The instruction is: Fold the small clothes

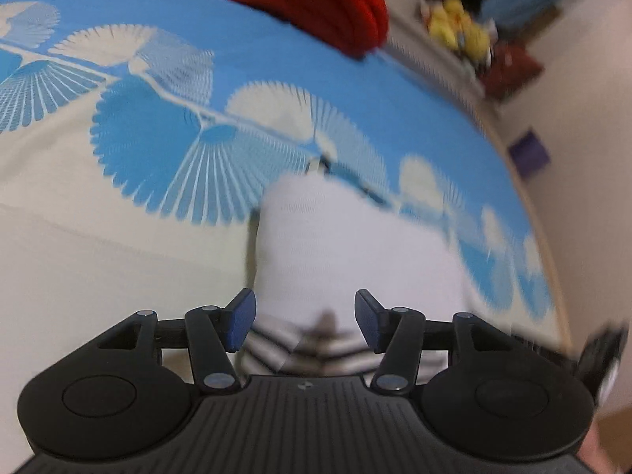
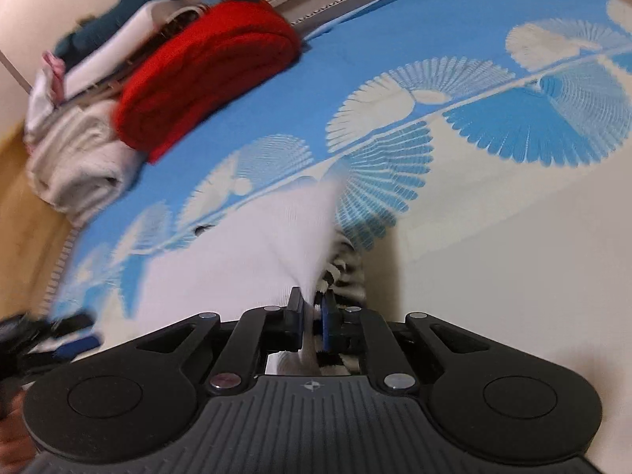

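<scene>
R fingers (image 2: 312, 312) on white garment (image 2: 252, 260)

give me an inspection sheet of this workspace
surface: bed cover, blue and cream with a fan pattern
job's things: white garment with a grey-striped band, lying on the cover
clutter: folded red knit on a stack of pale folded clothes at the bed's edge
grippers: left gripper jaws apart, either side of the garment, pads not pressing; right gripper jaws shut on the garment's edge
cables: nothing seen
surroundings: yellow soft toy and blurred items on the floor beyond the bed; pale wall; wood floor
</scene>
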Tool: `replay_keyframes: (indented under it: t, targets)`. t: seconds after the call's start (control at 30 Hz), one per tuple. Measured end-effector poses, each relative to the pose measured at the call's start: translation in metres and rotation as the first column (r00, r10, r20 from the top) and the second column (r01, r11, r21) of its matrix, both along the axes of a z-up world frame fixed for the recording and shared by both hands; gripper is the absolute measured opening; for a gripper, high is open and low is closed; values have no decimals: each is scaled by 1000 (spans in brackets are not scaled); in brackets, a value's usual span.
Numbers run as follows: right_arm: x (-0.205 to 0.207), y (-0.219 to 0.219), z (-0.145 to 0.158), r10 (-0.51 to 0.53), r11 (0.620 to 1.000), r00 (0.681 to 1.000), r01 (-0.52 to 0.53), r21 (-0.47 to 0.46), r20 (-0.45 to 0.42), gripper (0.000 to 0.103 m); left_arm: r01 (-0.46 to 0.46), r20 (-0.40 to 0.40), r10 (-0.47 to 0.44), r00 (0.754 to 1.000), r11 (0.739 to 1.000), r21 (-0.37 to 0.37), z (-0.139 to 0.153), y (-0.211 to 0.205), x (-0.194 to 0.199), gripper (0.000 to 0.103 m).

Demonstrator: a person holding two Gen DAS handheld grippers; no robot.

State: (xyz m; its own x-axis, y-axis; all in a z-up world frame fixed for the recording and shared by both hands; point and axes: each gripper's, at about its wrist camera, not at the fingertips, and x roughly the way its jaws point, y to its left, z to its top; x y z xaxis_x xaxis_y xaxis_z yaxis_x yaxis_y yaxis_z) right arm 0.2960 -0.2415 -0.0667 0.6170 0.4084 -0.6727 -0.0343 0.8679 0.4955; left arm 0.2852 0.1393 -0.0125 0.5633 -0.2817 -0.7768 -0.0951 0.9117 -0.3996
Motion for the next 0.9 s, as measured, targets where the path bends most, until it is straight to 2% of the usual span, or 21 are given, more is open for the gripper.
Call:
replay_keyframes:
  t: [0.07,0.1,0.13,0.2,0.27,0.37,0.43,0.47,0.5,0.53,0.57,0.67,0.7,0.8,0.9]
  targets:
    - [7,1,-6,-10,1000,999,10,-2,-33,9,52,-37,-51,998,998,21,-10,-5,-4,60]
    - [6,0,-7,-9,1000,999,9,-6,-41,9,80,-85,-76,993,996,46,-19,-11,-3,60]
    - [7,1,-7,-5,1000,999,5,-9,-48,11,102,-133,-91,987,991,83,-30,-13,-3,65]
    - [1,1,-4,-14,1000,999,14,-8,-45,20,106,-169,-81,982,983,147,-42,-16,-5,69]
    - [-6,-4,1,-21,1000,999,21,2,-45,40,88,-138,-69,988,987,136,-34,-14,-11,66]
    - [-17,-6,8,69,997,997,-67,29,-43,48,111,-52,-106,993,988,107,-16,-22,-22,65]
    - [-22,-1,5,152,988,987,-153,-9,-58,50,151,-51,-146,988,982,114,-18,-30,-23,66]
    - [-23,2,-1,184,981,979,-188,-41,-84,45,161,-71,-153,986,978,134,-20,-35,-23,66]
    - [-24,2,-7,192,978,976,-200,-67,-106,33,168,-98,-152,983,971,173,-26,-39,-24,66]
    - [-24,-2,-11,188,979,975,-196,-60,-120,3,166,-111,-146,983,965,202,-29,-42,-25,66]
    - [-24,-9,-12,168,984,977,-173,-28,-129,1,160,-114,-138,984,964,211,-30,-42,-26,66]
    - [-28,-27,-3,113,994,989,-112,22,-92,0,153,-76,-142,987,973,174,-19,-43,-34,65]
    - [-30,-28,-1,106,994,990,-104,18,-96,0,166,-70,-156,985,969,180,-18,-45,-35,65]
    - [-32,-24,-4,126,992,986,-129,-20,-111,0,209,-137,-177,975,939,274,-31,-52,-36,66]
    - [-38,-17,1,147,986,986,-153,-67,-81,0,192,-113,-169,979,950,245,-21,-48,-40,65]
